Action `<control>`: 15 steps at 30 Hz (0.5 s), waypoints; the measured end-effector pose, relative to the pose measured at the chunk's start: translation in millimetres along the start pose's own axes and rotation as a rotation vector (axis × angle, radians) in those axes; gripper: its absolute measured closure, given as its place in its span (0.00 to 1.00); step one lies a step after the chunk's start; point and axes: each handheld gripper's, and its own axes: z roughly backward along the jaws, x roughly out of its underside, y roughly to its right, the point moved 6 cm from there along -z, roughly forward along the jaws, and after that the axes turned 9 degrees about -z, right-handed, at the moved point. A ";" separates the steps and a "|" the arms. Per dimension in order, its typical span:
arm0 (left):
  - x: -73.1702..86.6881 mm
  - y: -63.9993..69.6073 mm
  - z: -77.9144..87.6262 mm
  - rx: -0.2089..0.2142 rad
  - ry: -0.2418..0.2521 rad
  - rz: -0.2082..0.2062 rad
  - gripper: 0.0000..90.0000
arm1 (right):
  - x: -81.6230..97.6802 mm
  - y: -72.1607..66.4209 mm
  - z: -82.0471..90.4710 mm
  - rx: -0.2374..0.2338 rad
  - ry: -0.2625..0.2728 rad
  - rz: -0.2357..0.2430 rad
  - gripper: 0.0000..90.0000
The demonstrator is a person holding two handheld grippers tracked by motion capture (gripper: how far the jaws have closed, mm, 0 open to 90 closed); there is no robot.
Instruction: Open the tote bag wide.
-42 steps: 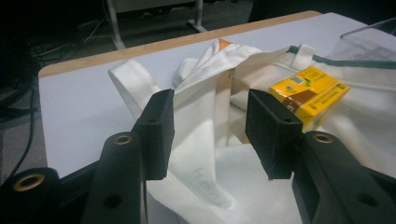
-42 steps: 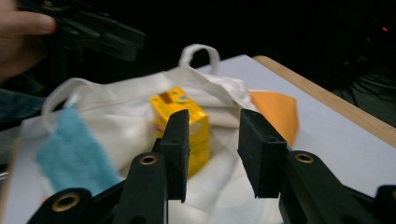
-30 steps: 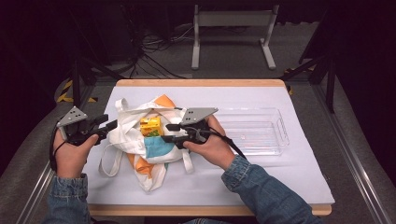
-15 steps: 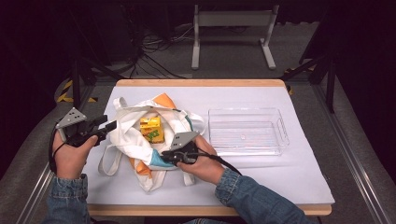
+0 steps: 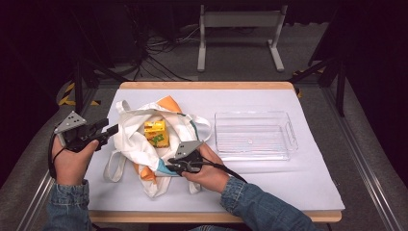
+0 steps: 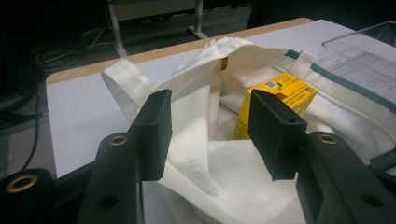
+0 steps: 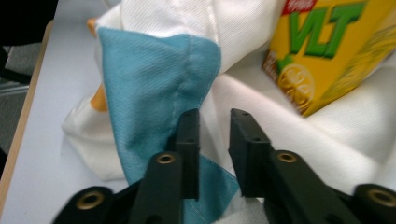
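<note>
Right now the carton (image 5: pixel 156 133) sits in the open mouth of the white bag (image 5: pixel 137 144), in the middle-left of the table (image 5: pixel 308 178), its long axis running away from the person. It stands just beyond the right gripper (image 5: pixel 169 167), up and to the right along the jaws in the right gripper view, close but not touching. That gripper is the nearer one; its jaws have just been opening a little and stand narrowly apart over a blue fold (image 7: pixel 149 79) of the bag, cloth just beside the left pad, nothing clamped that I can see. Over on the left, the left gripper (image 5: pixel 111 130) hovers at the bag's edge, jaws well apart, white cloth and the carton (image 6: pixel 275 100) showing between and beyond them (again, no grip). So the coming move looks like the right hand's: forward and slightly right to reach the carton. A clear tray (image 5: pixel 288 144) waits well off to the right.
</note>
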 end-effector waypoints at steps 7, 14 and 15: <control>1.1 -1.9 2.7 -0.006 0.001 0.003 0.52 | -19.0 11.4 20.8 -0.027 0.097 -0.075 0.62; 2.8 -5.2 6.1 -0.013 0.010 0.009 0.51 | -42.7 16.7 42.1 -0.043 0.164 -0.040 0.53; 2.8 -5.4 6.5 -0.013 0.011 0.009 0.51 | -45.6 17.6 44.8 -0.044 0.173 -0.039 0.51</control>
